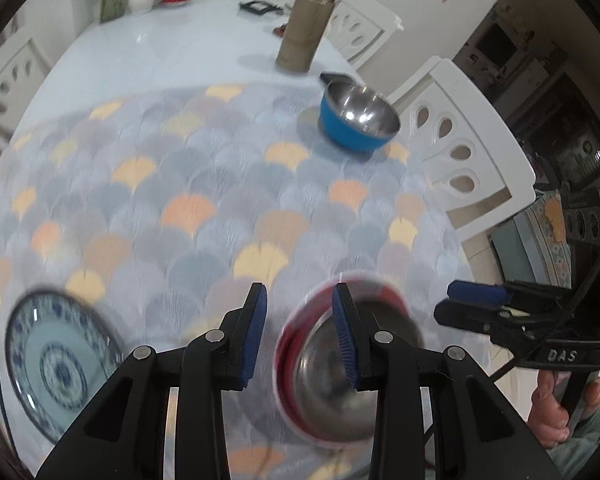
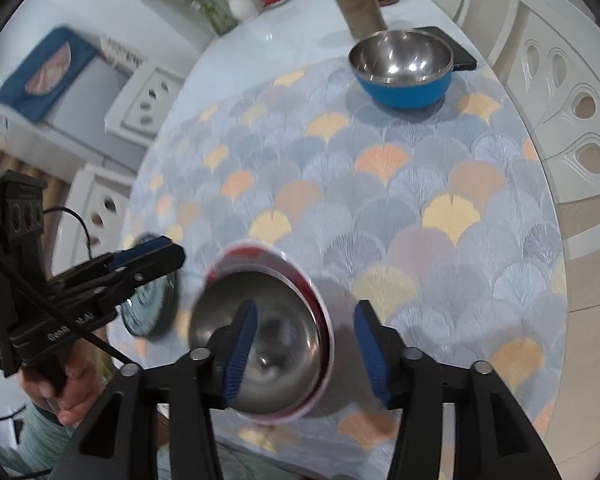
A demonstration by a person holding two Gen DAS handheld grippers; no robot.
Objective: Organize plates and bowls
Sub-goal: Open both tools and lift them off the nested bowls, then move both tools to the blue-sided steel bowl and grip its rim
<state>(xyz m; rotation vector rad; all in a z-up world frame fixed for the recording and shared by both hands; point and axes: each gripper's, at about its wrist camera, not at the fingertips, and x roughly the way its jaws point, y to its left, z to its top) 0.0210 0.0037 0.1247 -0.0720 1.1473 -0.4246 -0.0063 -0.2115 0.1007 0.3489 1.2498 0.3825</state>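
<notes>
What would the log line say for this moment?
left claw: open, empty | right claw: open, empty | red bowl: on tablecloth, under both claws | blue bowl: far side | patterned plate: left

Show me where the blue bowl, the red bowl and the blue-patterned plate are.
blue bowl [image 2: 404,92], right wrist view, blue outer wall.
red bowl [image 2: 260,340], right wrist view, steel inside.
blue-patterned plate [image 1: 56,360], left wrist view, centre.

The tablecloth [image 2: 380,184] bears a fan-scale pattern in grey, blue, orange and yellow. One steel bowl [image 2: 402,68] is blue outside, another [image 2: 260,336] red outside. The plate [image 1: 56,360] is white with blue ornament. Gripper pads [image 1: 342,332] are blue.
</notes>
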